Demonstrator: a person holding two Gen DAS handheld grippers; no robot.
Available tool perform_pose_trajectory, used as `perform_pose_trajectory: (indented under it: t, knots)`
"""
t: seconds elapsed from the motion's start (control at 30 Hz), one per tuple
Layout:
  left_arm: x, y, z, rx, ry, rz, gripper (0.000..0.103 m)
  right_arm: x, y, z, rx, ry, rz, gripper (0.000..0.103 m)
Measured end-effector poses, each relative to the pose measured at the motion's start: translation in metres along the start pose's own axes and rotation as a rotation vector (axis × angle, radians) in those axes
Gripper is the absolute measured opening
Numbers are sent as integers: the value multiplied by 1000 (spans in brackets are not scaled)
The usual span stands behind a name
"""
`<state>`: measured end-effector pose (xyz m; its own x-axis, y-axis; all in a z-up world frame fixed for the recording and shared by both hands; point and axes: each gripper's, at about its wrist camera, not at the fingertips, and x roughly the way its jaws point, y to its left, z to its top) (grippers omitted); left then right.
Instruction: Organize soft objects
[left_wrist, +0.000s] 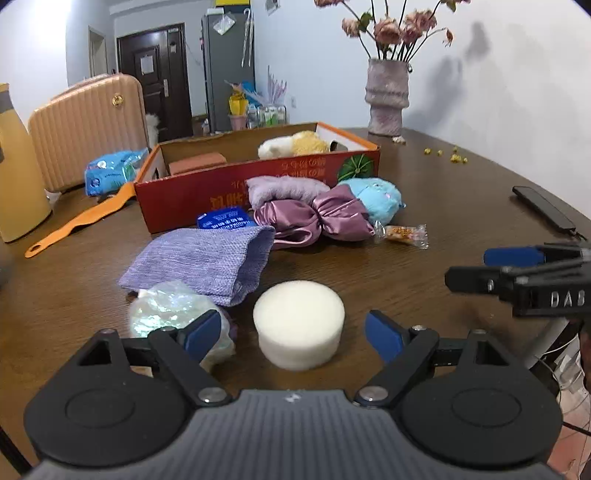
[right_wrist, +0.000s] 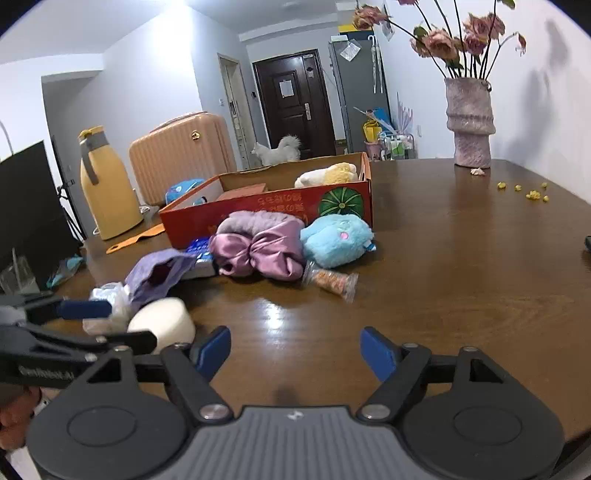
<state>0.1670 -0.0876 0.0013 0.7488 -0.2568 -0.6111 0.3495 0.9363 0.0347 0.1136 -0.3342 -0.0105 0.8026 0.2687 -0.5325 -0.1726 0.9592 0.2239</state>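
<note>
A dark wooden table (left_wrist: 424, 221) carries the clutter. Left of the white sponge (left_wrist: 299, 325) lies a lilac knitted cloth (left_wrist: 199, 258); the left gripper (left_wrist: 291, 334) straddles the sponge, released; right of it the right gripper (right_wrist: 295, 350) hangs released, empty

low in the frame the left gripper (left_wrist: 298, 335) stands open around a white foam puck (left_wrist: 299, 323), pads clear; a lilac knit cloth (left_wrist: 201, 260) lies upper left of it.
</note>
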Motion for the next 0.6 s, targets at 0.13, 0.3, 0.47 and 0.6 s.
perform_pose_trajectory:
  t: [0.13, 0.3, 0.47, 0.6]
  knots:
    - [14, -2, 6, 3, 33, -25, 70, 23, -10, 13, 2, 8, 5, 72]
    - [35, -12, 13, 10, 72, -57, 63, 56, -16, 34, -54, 18, -21, 67]
    - [50, -20, 19, 14, 84, -61, 62, 90, -16, 53, -199, 54, -47, 48]
    - [53, -19, 22, 8, 84, -73, 57, 100, -14, 51, -222, 105, 11, 31]
